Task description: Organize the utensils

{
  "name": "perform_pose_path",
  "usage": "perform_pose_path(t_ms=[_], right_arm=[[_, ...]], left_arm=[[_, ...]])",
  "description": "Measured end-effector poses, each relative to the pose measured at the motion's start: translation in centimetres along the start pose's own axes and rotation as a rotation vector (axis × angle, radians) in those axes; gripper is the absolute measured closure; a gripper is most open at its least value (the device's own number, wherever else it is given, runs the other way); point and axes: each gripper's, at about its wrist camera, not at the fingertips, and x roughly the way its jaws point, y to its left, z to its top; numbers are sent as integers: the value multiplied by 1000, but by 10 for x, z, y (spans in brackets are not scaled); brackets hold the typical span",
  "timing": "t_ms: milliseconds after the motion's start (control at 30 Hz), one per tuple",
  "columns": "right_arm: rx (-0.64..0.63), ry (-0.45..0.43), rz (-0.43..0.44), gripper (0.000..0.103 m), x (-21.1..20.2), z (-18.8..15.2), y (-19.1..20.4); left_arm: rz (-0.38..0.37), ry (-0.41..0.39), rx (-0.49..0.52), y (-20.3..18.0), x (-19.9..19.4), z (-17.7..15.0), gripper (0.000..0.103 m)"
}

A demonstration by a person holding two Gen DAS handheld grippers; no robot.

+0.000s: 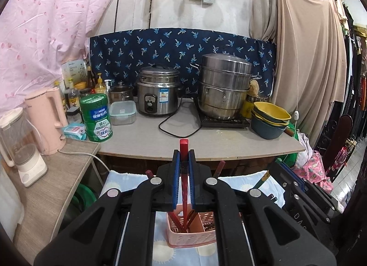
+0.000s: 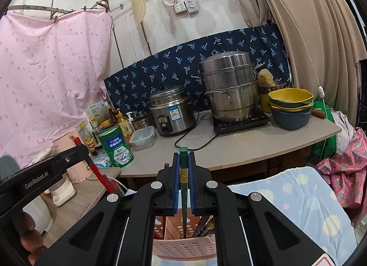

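Note:
My left gripper (image 1: 184,153) is shut on a red chopstick (image 1: 183,149) that stands upright, its lower end down in the left compartment of the pink perforated utensil basket (image 1: 192,236), among other red chopsticks. My right gripper (image 2: 184,156) is shut on a dark green chopstick (image 2: 183,158) with a gold band, its lower end inside the same pink basket (image 2: 183,248). The left gripper's black body (image 2: 41,174) shows at the left of the right wrist view. The basket stands on a light blue sun-patterned cloth (image 2: 305,199).
Behind is a grey counter (image 1: 206,144) with a rice cooker (image 1: 158,91), a steel steamer pot (image 1: 223,87) on an induction plate, stacked yellow and blue bowls (image 1: 269,119), a green tin (image 1: 96,117) and a pink kettle (image 1: 45,119). A blender (image 1: 20,146) stands on a side table at left.

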Motion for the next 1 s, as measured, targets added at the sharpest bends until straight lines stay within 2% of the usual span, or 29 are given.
perform_pose_path(t_ms=[100,200,267,333,500,667,767,800,867,1000], right_arm=[[-1,24,5,96,5,-4,0],[-8,26,-2,91,5,-8,-1],[-7,31,-4,89,5,-10,-1],[-1,32,-5,82,4,-12,-3],[2,34,-8,78,1,-15,-5],[2,36,-7,67,-5,-17,-5],[-5,38,-12,64,-12,-20,-4],[-4,39,-13,63,-16,-22,-4],[-2,46,-17,63,-22,-24,-4],[1,57,-26,62,-33,-30,-6]], left_arm=[[-2,12,2,-2,4,-3,96],[10,14,8,-4,5,-7,93],[11,18,5,-5,5,-9,77],[14,16,0,-5,4,-12,68],[16,27,2,-5,3,-16,67],[20,36,9,-8,-2,-21,67],[20,46,13,-10,-5,-25,66],[23,50,15,-11,-7,-27,65],[25,49,17,-12,-12,-29,55],[23,49,20,-15,-22,-34,55]])
